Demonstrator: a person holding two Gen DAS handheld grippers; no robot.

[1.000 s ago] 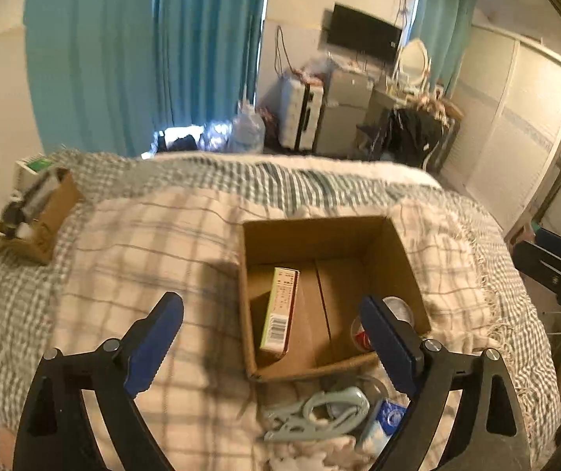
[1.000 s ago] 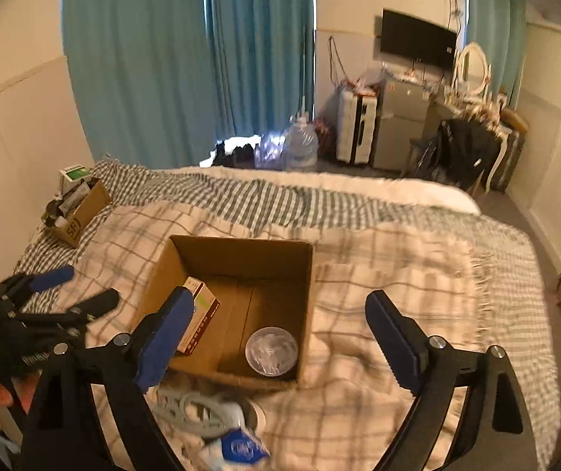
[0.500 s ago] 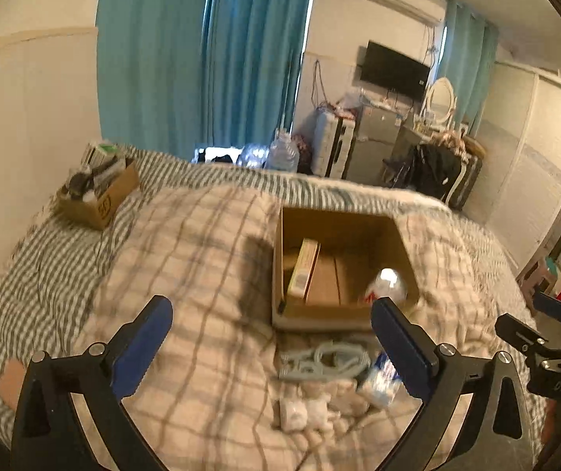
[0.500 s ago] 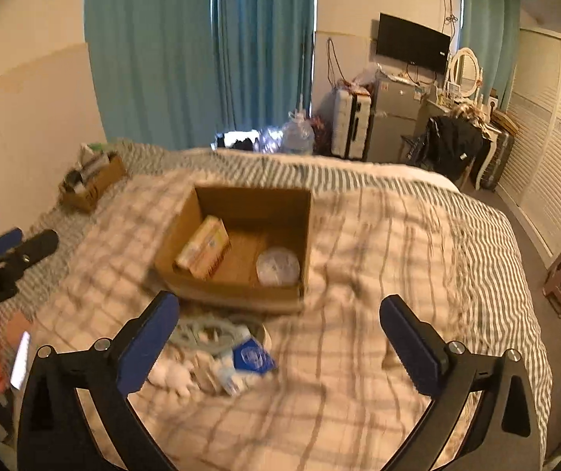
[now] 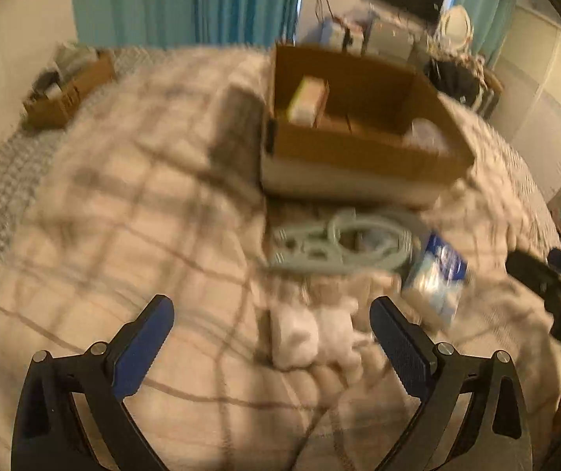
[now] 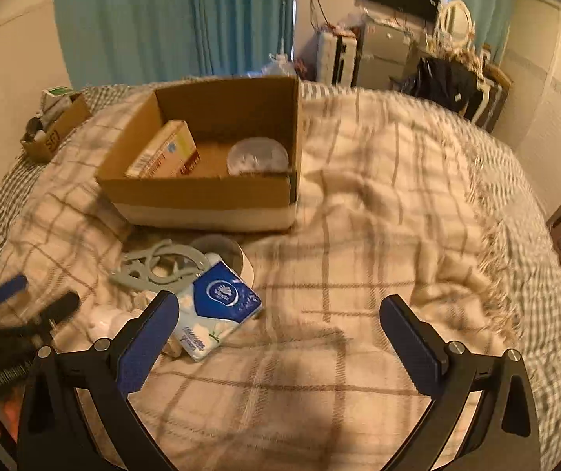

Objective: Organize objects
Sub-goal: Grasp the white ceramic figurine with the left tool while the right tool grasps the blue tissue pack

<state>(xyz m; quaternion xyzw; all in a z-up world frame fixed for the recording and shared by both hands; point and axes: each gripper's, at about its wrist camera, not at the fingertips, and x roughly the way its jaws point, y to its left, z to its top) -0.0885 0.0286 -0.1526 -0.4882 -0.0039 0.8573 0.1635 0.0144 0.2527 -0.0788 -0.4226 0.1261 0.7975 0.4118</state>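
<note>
An open cardboard box point(image 6: 202, 192) sits on the plaid blanket and holds a carton point(image 6: 164, 151) and a clear lidded cup point(image 6: 257, 155). In front of it lie a grey-green plastic hanger point(image 6: 159, 269), a white tape roll point(image 6: 227, 253), a blue tissue pack point(image 6: 217, 308) and a small white plush toy point(image 5: 314, 331). My left gripper point(image 5: 270, 333) is open, low over the blanket, with the plush toy between its fingers. My right gripper point(image 6: 280, 331) is open and empty, just right of the tissue pack. The left view is blurred.
A smaller cardboard box point(image 6: 55, 127) of items sits at the bed's far left corner. The plaid blanket point(image 6: 398, 235) spreads to the right. Teal curtains, suitcases and a dresser stand behind the bed. The left gripper shows in the right view point(image 6: 13, 314).
Both grippers have dropped lower and closer to the pile in front of the box. The left gripper now straddles the white plush toy. Both stay open.
</note>
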